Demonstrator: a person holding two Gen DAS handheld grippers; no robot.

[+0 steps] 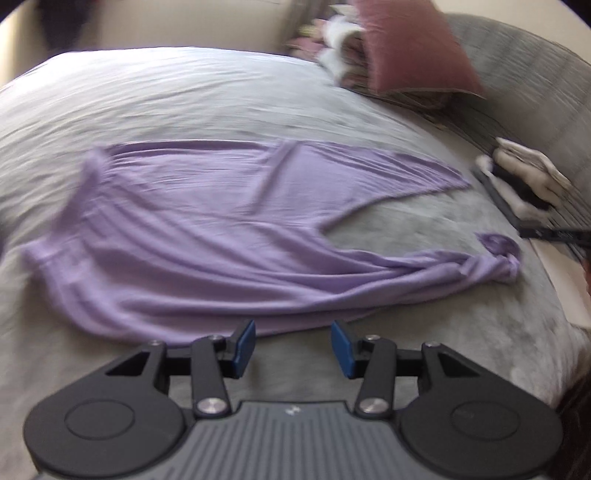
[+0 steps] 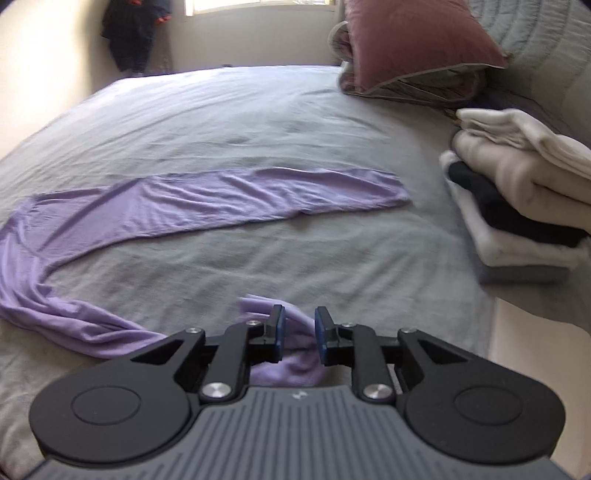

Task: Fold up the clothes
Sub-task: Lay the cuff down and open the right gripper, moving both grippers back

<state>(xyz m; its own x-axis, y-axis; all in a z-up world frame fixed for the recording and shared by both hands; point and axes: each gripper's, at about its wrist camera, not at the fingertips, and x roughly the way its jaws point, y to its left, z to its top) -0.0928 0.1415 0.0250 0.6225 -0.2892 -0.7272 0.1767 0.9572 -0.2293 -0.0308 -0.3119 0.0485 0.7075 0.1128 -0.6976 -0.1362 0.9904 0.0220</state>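
A lilac long-sleeved garment (image 1: 207, 236) lies spread on the grey bed sheet (image 1: 184, 99). In the left wrist view my left gripper (image 1: 293, 345) is open and empty, just in front of the garment's near hem. One sleeve runs right and ends in a bunched cuff (image 1: 498, 262). In the right wrist view the garment (image 2: 207, 203) stretches across the bed, and my right gripper (image 2: 298, 334) stands around the bunched cuff (image 2: 295, 354), with its jaws partly apart and cloth between the pads.
A stack of folded cream, black and white clothes (image 2: 517, 192) sits at the bed's right edge, also in the left wrist view (image 1: 524, 177). A dusty-pink pillow (image 2: 417, 44) lies at the head. Dark clothes (image 2: 129, 33) hang on the far wall.
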